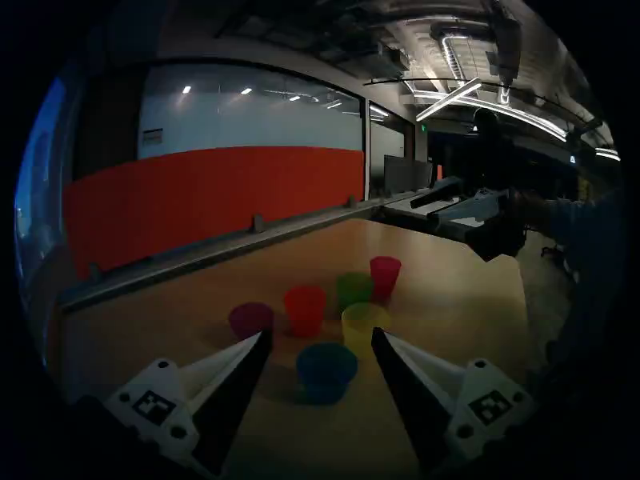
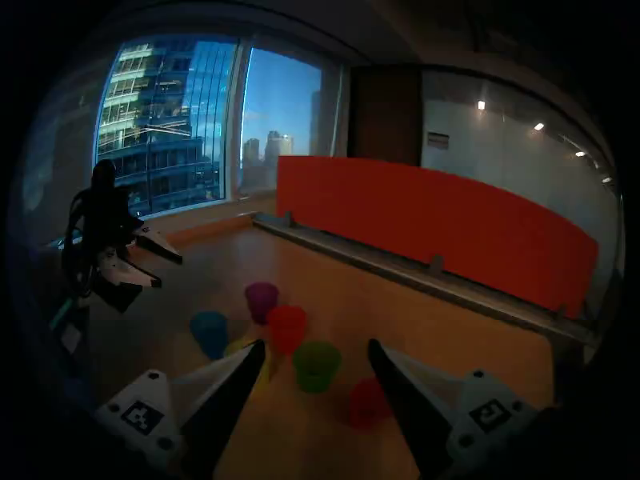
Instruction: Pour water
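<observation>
The left gripper (image 1: 319,336) and right gripper (image 2: 316,346) were both spread wide, empty. Six cups (image 1: 305,308) stood on the table (image 1: 448,296) at twelve o'clock.

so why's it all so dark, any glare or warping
Left gripper view: dim table, ceiling strips glare, cups keep their colours. Right gripper view: bright windows backlight it, red panel bows with fisheye.

The left gripper (image 1: 319,332) and right gripper (image 2: 315,342) hover, jaws spread wide apart.
</observation>
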Motion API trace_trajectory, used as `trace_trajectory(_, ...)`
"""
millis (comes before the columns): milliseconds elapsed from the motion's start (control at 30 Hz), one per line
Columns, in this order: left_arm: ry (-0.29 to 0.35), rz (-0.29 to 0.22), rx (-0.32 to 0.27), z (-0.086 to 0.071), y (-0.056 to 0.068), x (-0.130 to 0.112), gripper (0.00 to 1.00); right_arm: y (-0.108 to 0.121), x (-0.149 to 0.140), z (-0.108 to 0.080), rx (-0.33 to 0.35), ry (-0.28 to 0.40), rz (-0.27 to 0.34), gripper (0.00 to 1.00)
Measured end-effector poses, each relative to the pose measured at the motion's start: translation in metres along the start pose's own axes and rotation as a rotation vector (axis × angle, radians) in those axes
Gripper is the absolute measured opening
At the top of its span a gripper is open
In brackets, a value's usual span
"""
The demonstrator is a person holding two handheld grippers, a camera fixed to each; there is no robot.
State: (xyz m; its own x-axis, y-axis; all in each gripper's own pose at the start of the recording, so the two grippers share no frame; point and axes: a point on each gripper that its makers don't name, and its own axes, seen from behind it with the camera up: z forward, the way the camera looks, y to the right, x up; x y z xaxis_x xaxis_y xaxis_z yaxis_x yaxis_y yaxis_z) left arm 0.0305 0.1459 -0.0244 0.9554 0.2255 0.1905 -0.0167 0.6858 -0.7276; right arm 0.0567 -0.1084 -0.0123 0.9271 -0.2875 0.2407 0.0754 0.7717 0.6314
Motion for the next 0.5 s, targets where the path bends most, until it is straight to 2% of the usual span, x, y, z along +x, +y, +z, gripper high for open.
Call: trace_trajectory(500,-0.154,0.025,-0.051,0.021,0.01,-0.057,0.92,0.0,-0.041,0.032,0.026,-0.092,-0.024,0.99)
